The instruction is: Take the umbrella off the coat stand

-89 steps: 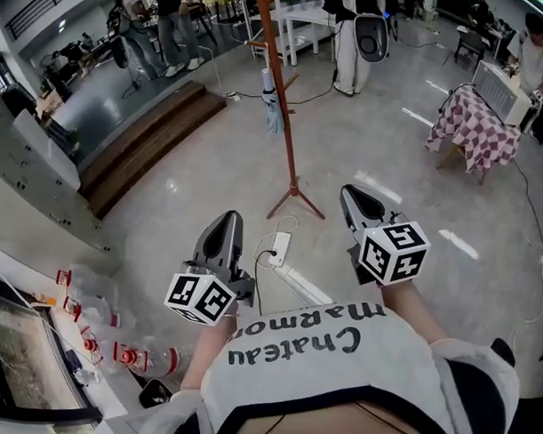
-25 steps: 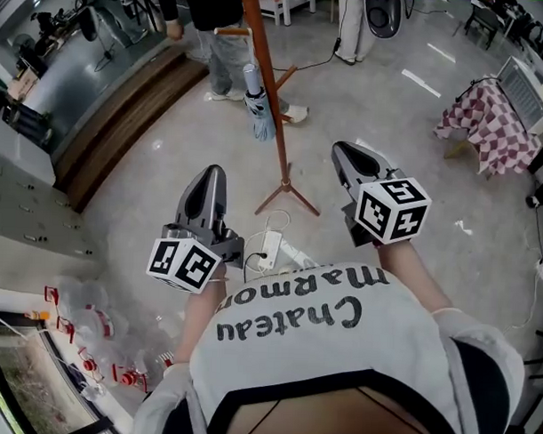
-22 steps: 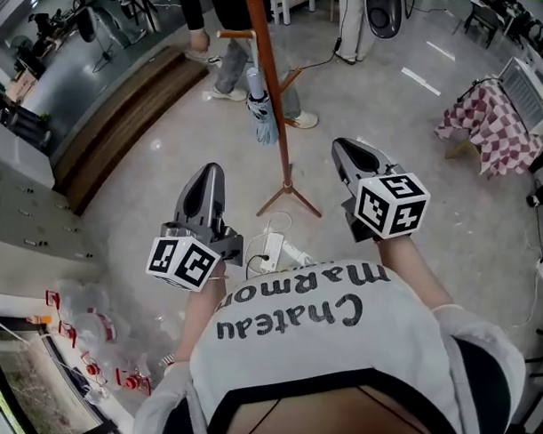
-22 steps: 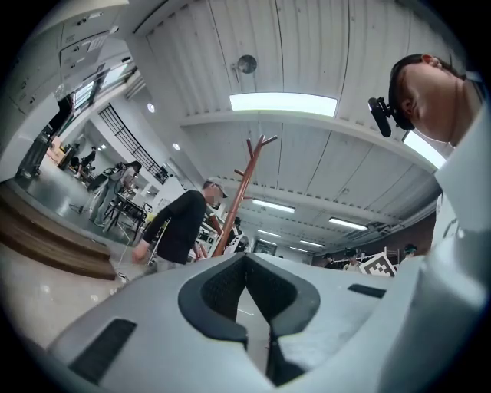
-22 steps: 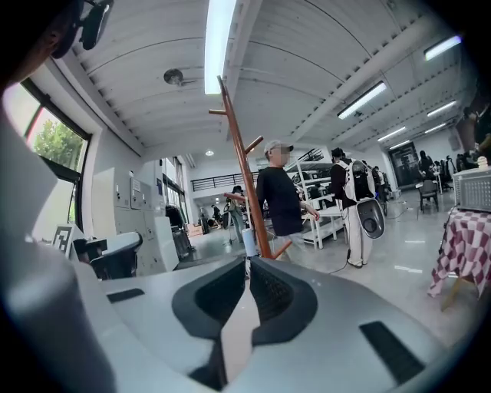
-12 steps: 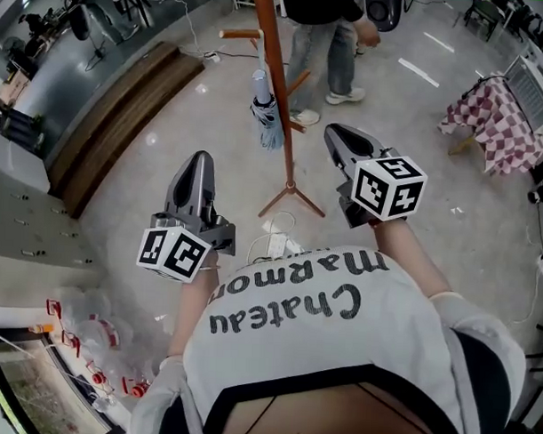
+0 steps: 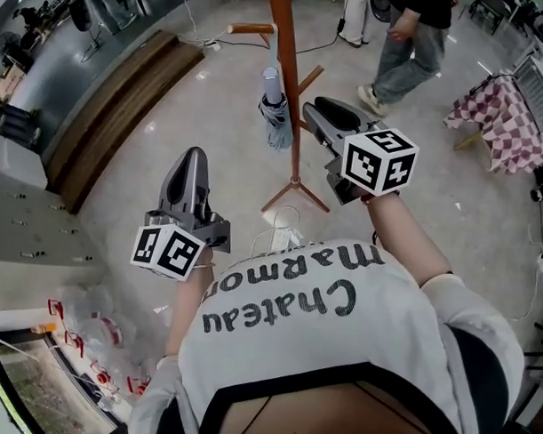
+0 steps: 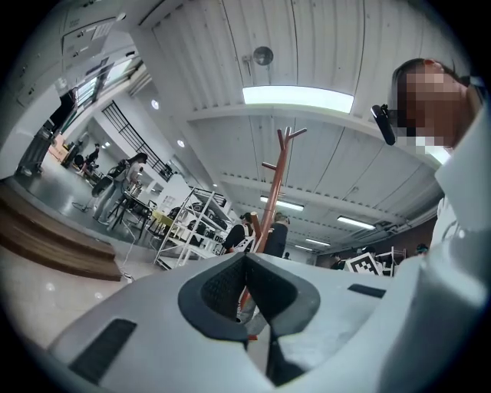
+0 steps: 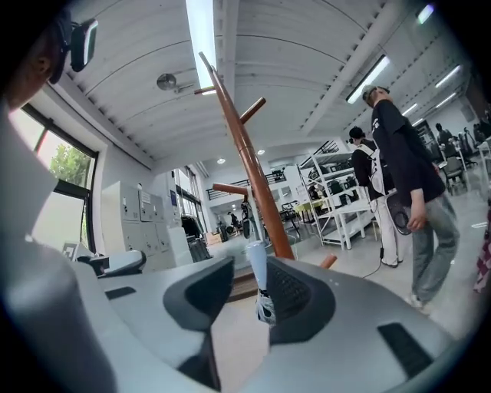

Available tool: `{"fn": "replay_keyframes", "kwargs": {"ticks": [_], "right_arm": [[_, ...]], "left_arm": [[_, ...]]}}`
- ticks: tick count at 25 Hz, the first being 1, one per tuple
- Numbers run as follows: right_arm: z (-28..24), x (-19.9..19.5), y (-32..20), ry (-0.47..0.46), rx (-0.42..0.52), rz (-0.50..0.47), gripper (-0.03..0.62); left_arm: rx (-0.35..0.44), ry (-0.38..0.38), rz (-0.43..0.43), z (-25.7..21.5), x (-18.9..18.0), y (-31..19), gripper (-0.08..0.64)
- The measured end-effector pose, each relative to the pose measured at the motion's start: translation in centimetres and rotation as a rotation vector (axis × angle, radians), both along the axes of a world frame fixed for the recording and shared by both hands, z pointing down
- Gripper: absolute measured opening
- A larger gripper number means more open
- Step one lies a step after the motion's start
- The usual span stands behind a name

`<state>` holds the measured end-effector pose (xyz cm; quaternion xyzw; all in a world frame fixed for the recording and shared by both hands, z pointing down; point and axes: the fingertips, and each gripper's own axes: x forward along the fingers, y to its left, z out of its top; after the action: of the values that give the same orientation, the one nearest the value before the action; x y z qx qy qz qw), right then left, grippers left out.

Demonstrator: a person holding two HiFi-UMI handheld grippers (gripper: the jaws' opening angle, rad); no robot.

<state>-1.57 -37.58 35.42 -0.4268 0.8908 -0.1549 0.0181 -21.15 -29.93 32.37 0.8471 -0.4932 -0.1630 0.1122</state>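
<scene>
- The umbrella (image 7: 275,109) is folded up. It hangs point down, tight against the coat stand (image 7: 291,52), on the side away from the right gripper (image 7: 313,106).
- I cannot see which hook holds it.
- The right gripper has just been opening. Its jaws now have a small gap with nothing in it. In the right gripper view, the umbrella (image 9: 258,280) shows through the gap, but it is farther off.
- The left gripper (image 7: 192,155) hangs lower and off to the side. Its jaws are closed together and hold nothing.
- The small gap could be too tight. Then the jaws might bump the umbrella and push it away, not grab it.
- The coat stand is between the right gripper and the umbrella. The gripper could knock the stand on its way in.
- The stand is tall and thin, with small feet. A sideways pull on the umbrella, not a lift off its hook, could tip the stand over.
- The left gripper is closed and not near, so it cannot steady the stand.
- White wires (image 7: 280,234) lie on the floor (image 7: 212,129) by the stand's feet. A step forward could catch on them.
- A person (image 7: 411,39) walks close behind the stand. A big swing of the umbrella could hit them.
</scene>
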Motion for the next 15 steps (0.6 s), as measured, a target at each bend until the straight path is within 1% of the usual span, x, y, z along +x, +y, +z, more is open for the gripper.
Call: {"fn": "replay_keyframes", "kwargs": {"ticks": [1,2,6,11,15], "right_arm": [[0.1,-0.4,-0.4,-0.002,-0.005,-0.011,0.152],[0.3,-0.6,-0.8,-0.005,-0.010,-0.020,0.166],[0.6,-1.3,-2.5,0.004,-0.012,-0.030,0.166],[0.9,-3.2,-4.4,0.065,-0.004,-0.067,0.175],[1.2,-4.7,-5.6,0.120,-0.003,-0.091,0.192]], "left_arm": [[-0.009,0.001,-0.007,0.3,-0.4,-0.1,0.021],[-0.017,0.002,-0.014,0.6,-0.8,-0.2,0.021],[-0.039,0.002,-0.042,1.2,-2.3,-0.4,0.021],[-0.044,-0.011,-0.084,1.4,-4.7,-0.5,0.021],[-0.045,-0.010,-0.111,1.7,-5.6,-0.4,0.021]]}}
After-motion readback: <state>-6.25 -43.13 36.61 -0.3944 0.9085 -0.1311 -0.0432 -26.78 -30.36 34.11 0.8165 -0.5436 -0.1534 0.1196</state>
